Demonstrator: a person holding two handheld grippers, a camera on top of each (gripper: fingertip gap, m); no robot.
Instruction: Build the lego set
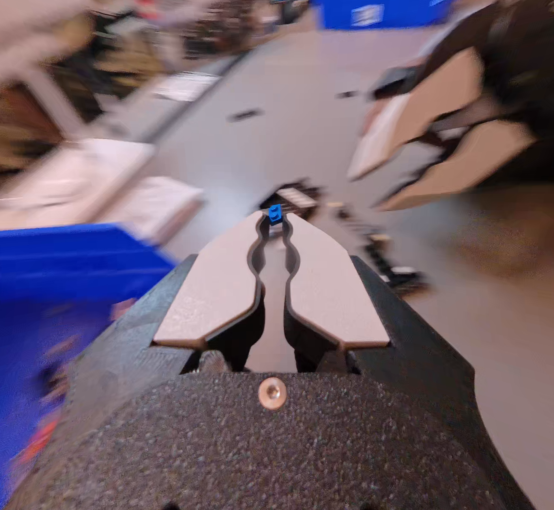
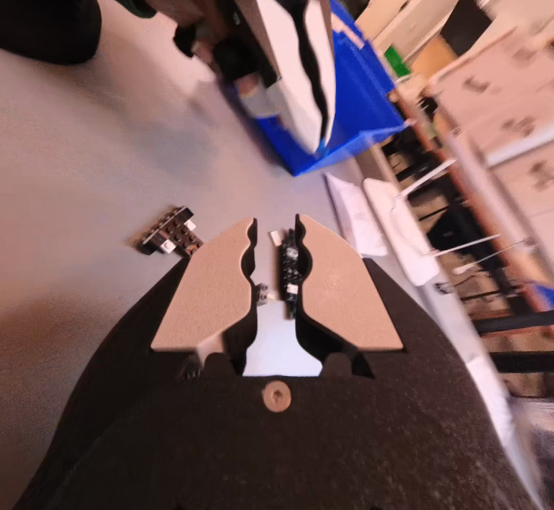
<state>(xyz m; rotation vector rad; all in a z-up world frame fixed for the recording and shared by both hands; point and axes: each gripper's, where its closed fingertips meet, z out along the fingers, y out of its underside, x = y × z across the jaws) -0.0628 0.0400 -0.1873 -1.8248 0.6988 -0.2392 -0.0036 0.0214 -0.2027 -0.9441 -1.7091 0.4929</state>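
- Left tool: its tan fingertips pinch a small blue studded plastic brick, lifted above the grey table. A blue plastic bin stands just beside it at the table's left edge; the picture is heavily blurred.
- Beyond the pinched brick, a dark brown studded brick assembly lies on the table, well in from the edges.
- Right tool: its fingers are spread apart and hold nothing. It hovers over a long black brick strip with small white pieces, lying on the table close to the right finger. A small grey brick lies just beside the strip.
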